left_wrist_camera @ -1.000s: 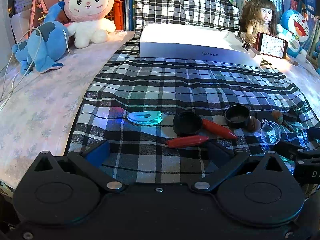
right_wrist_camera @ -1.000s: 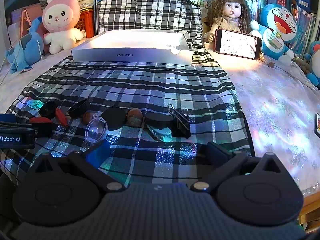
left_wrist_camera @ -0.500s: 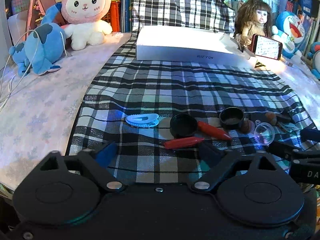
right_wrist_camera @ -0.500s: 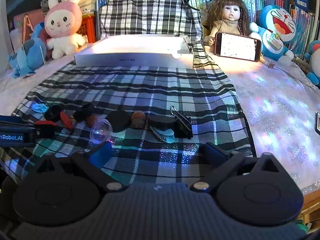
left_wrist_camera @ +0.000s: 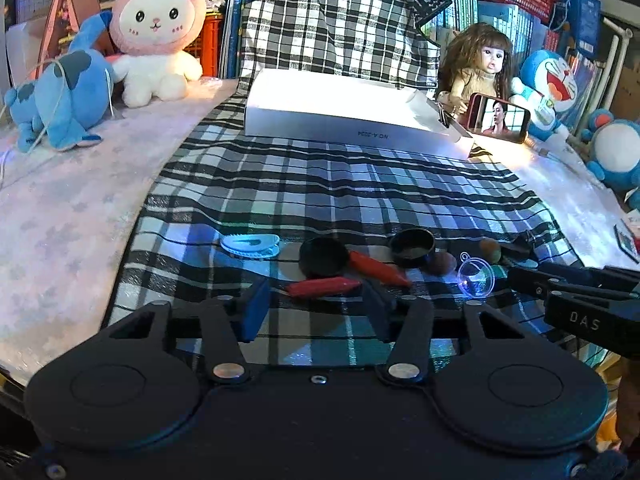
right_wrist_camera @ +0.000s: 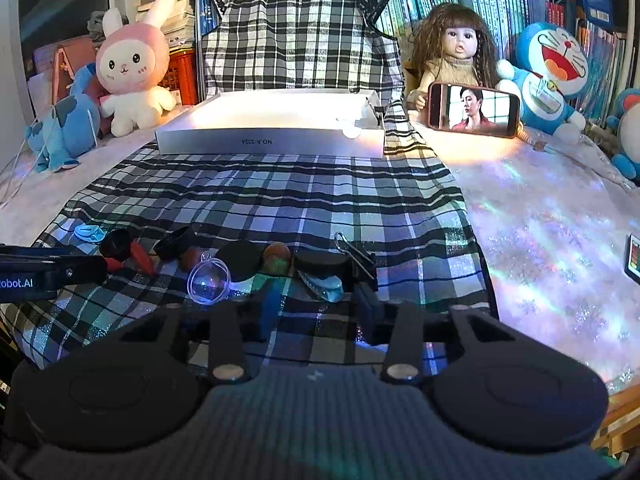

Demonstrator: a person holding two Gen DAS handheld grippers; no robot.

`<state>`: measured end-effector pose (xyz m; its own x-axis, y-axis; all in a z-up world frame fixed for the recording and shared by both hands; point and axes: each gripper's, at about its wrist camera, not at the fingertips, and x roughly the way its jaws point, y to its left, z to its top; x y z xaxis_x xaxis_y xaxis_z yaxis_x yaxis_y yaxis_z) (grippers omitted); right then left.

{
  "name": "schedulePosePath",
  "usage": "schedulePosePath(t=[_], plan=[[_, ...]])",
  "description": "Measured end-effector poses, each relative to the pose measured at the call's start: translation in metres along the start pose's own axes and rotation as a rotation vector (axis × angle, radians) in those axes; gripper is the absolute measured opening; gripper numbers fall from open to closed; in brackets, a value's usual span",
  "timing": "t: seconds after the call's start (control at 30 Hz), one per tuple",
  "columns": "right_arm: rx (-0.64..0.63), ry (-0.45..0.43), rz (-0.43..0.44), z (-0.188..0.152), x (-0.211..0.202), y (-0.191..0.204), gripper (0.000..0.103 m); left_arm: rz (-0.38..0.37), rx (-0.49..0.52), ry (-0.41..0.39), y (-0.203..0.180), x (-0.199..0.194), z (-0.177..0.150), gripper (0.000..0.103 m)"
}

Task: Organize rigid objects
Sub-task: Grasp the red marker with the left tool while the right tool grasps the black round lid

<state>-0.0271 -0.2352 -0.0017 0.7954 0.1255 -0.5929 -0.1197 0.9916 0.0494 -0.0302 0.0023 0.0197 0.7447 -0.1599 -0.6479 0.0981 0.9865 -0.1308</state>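
Small objects lie in a row on the plaid cloth [left_wrist_camera: 340, 184]: a light blue clip [left_wrist_camera: 250, 246], a black lid [left_wrist_camera: 323, 256], two red chilli-like pieces [left_wrist_camera: 324, 287] [left_wrist_camera: 378, 272], a black cap [left_wrist_camera: 412, 242], brown balls [left_wrist_camera: 440, 264] and a clear half-sphere [left_wrist_camera: 476, 278]. My left gripper [left_wrist_camera: 316, 308] is open, its fingers just short of the near red piece. My right gripper [right_wrist_camera: 318, 312] is open, just short of a teal clip [right_wrist_camera: 324, 286] and a black binder clip [right_wrist_camera: 360, 258]. A white box [right_wrist_camera: 272, 128] stands at the cloth's far end.
Plush toys [left_wrist_camera: 152, 36] sit at the back left. A doll [right_wrist_camera: 452, 56], a phone [right_wrist_camera: 474, 110] and blue cat plushes [right_wrist_camera: 552, 76] stand at the back right. Books and a plaid cushion [right_wrist_camera: 300, 32] line the back. The table's right edge [right_wrist_camera: 616, 396] is close.
Both grippers have moved forward and lower toward the row of objects, and their fingers have narrowed somewhat. No object has shifted.
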Motion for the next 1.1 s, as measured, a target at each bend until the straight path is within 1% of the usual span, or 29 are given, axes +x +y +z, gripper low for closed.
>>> schedulePosePath(t=[0.1, 0.17, 0.37, 0.4, 0.43, 0.57, 0.8, 0.93, 1.0, 1.03, 1.1], plan=[[0.002, 0.01, -0.001, 0.001, 0.002, -0.002, 0.038, -0.046, -0.06, -0.005, 0.005, 0.002, -0.002, 0.047], [-0.005, 0.015, -0.01, 0.002, 0.005, -0.002, 0.038, -0.05, -0.077, -0.005, 0.007, 0.004, -0.003, 0.047], [-0.021, 0.016, -0.005, 0.008, 0.016, -0.001, 0.037, 0.008, -0.013, -0.036, -0.004, 0.008, -0.007, 0.047], [-0.026, 0.013, 0.001, 0.009, 0.018, -0.001, 0.035, 0.015, -0.003, -0.04, -0.006, 0.008, -0.008, 0.047], [-0.029, 0.011, 0.007, 0.009, 0.02, -0.001, 0.035, 0.019, 0.004, -0.041, -0.008, 0.008, -0.008, 0.047], [-0.041, 0.005, 0.038, 0.01, 0.022, 0.001, 0.034, 0.033, 0.021, -0.047, -0.011, 0.01, -0.01, 0.047], [-0.118, -0.003, 0.094, 0.0, 0.009, 0.002, 0.034, 0.048, 0.05, -0.06, -0.013, 0.012, -0.01, 0.049], [-0.131, 0.005, 0.117, -0.002, 0.004, -0.002, 0.034, 0.053, 0.055, -0.062, -0.013, 0.012, -0.011, 0.049], [-0.138, 0.011, 0.114, -0.003, 0.001, -0.004, 0.036, 0.056, 0.058, -0.064, -0.012, 0.013, -0.01, 0.049], [-0.145, 0.012, 0.109, -0.004, 0.0, -0.005, 0.048, 0.057, 0.06, -0.064, -0.011, 0.013, -0.01, 0.049], [-0.15, 0.014, 0.096, -0.005, -0.002, -0.008, 0.05, 0.061, 0.06, -0.065, -0.01, 0.013, -0.01, 0.049]])
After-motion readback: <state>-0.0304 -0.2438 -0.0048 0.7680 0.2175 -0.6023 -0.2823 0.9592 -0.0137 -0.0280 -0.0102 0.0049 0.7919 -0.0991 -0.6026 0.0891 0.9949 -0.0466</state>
